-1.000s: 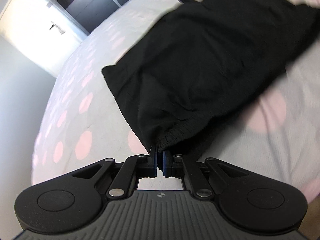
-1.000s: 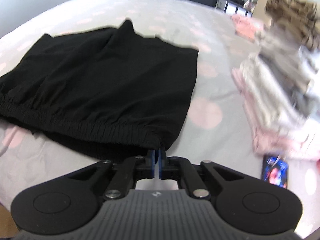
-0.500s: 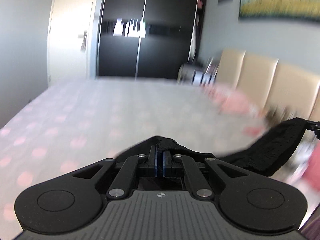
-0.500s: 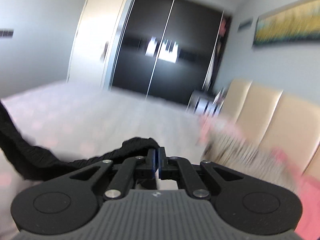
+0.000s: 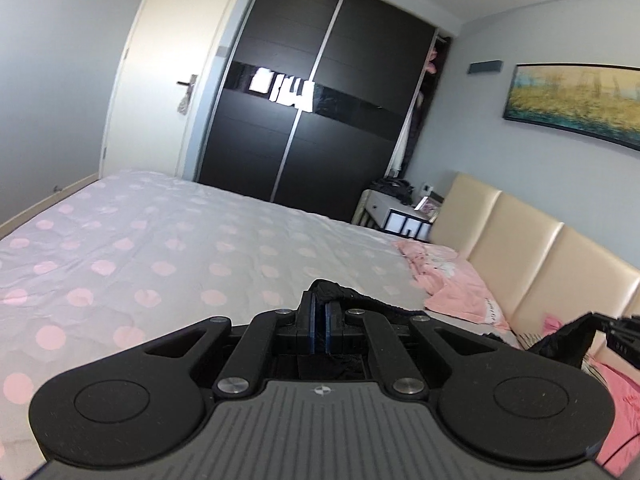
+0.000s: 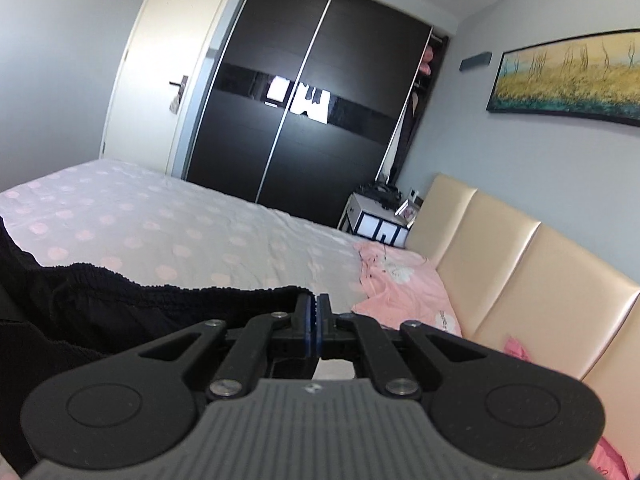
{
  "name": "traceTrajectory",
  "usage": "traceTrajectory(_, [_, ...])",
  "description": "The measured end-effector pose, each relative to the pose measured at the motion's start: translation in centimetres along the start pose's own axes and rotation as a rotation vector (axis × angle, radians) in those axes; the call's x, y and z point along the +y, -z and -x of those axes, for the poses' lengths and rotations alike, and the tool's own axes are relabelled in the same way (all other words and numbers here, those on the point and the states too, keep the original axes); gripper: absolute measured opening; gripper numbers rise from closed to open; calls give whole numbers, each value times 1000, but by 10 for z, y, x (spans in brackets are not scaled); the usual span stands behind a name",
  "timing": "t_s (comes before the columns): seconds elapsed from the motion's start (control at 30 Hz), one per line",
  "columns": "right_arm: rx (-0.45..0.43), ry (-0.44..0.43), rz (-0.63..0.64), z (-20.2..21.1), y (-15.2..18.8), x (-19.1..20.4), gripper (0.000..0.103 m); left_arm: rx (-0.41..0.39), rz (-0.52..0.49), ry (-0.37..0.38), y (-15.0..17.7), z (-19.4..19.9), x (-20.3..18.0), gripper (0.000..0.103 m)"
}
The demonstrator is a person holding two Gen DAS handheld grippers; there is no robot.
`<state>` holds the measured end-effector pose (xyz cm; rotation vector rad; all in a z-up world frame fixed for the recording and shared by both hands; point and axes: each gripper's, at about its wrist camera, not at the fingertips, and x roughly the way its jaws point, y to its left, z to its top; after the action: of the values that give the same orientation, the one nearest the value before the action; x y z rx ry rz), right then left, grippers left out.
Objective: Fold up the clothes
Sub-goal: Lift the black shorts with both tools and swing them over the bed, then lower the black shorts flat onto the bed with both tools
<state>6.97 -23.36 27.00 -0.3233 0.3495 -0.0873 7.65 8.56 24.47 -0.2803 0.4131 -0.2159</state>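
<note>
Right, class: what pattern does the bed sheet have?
Pale grey-white with pink polka dots on the bed sheet, clearest in the left wrist view.

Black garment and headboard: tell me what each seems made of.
Black garment: soft matte knit or woven fabric, probably; its gathered, ribbed elastic waistband sags.
Headboard: glossy beige padded panels, likely leather or faux leather; light gleams off them.

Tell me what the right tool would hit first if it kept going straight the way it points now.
Probably the bed. The right tool, shut on the black garment, points slightly downward across the dotted sheet, with nothing else showing ahead of it; the pink garment lies off to the right. Depth is hard to judge.
</note>
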Motion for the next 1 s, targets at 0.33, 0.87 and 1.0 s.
traceTrajectory(0.33, [-216,25,-72,21,-48,-12,3,-213,46,-3,-46,25,-4,2])
traceTrajectory(0.87, [356,-264,244,-20,149,95,3,399,71,-185,162,-25,84,2])
traceTrajectory(1.0, [512,-349,260,-22,221,124,3,549,77,-228,217,-29,105,2])
